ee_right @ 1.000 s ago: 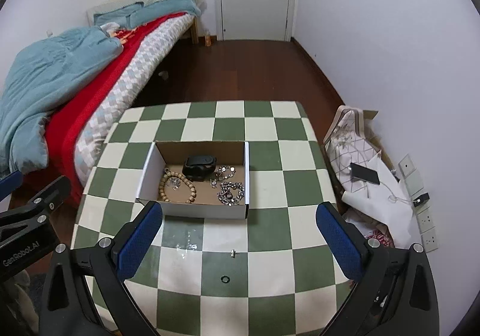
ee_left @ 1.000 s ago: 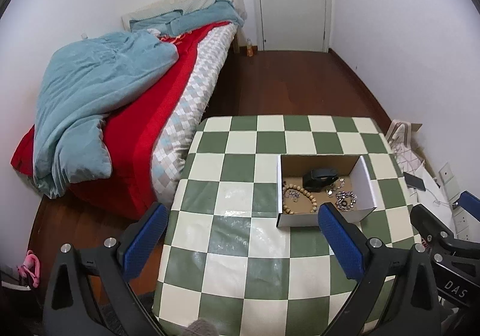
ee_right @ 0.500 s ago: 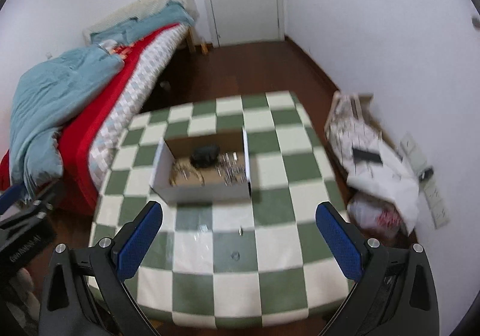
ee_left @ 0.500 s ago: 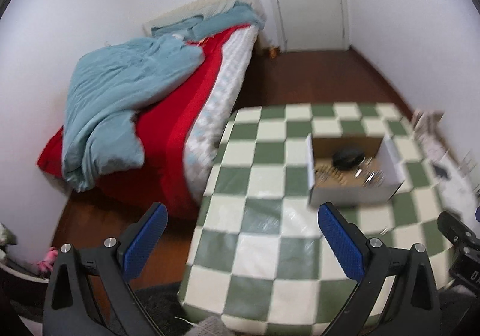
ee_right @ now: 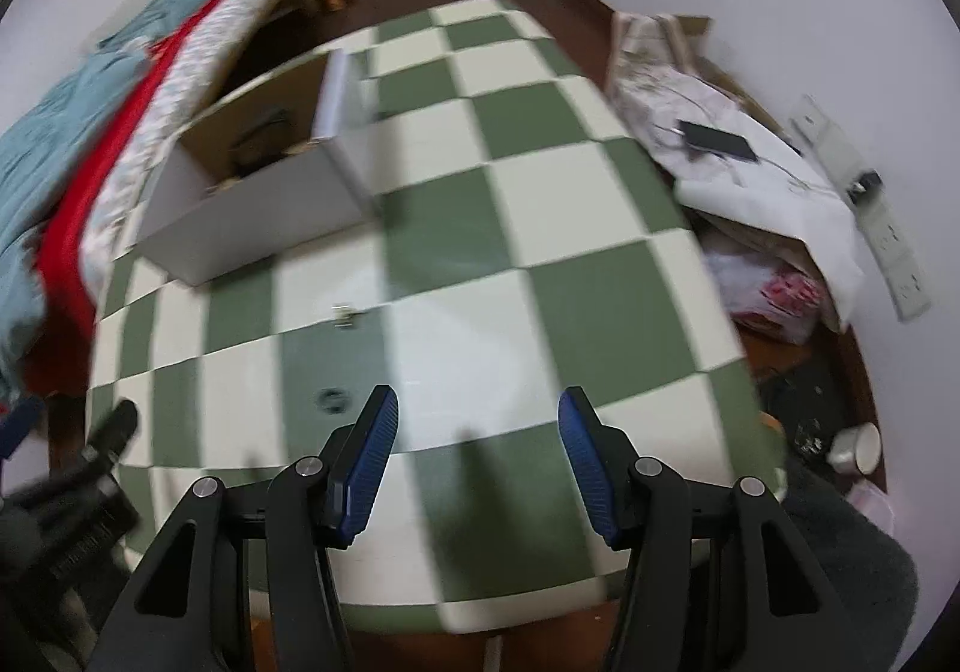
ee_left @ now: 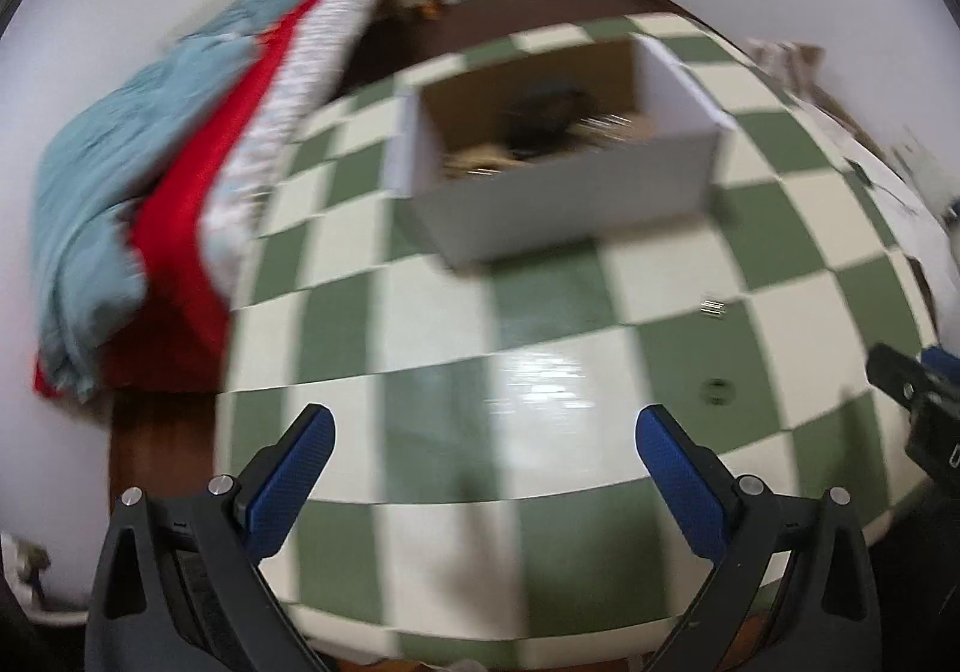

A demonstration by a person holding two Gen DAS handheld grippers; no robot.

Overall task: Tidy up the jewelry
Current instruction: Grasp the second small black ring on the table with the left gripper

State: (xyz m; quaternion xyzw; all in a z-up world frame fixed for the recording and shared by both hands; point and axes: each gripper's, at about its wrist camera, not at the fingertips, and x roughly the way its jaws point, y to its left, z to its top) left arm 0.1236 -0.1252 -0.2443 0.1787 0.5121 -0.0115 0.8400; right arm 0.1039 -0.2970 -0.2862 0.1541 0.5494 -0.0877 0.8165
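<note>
A white cardboard box point(ee_left: 564, 198) point(ee_right: 264, 210) with blurred jewelry inside stands on the green-and-white checkered table point(ee_left: 540, 372). A small dark ring point(ee_left: 717, 387) point(ee_right: 332, 398) and a small silver piece point(ee_left: 712, 306) point(ee_right: 344, 314) lie loose on the table in front of the box. My left gripper point(ee_left: 483, 456) is open and empty above the table's near part. My right gripper point(ee_right: 477, 450) is open, narrower, and empty, with the ring just to its left. Both views are motion-blurred.
A bed point(ee_left: 198, 132) with a red cover and blue blanket runs along the left of the table. A bag, white sheets and a phone point(ee_right: 717, 139) lie on the floor to the right. A cup point(ee_right: 858, 447) stands at the lower right.
Both grippers have dropped down and in toward the table; the box and loose pieces look much larger. The right gripper's fingers have narrowed. The left stays wide open.
</note>
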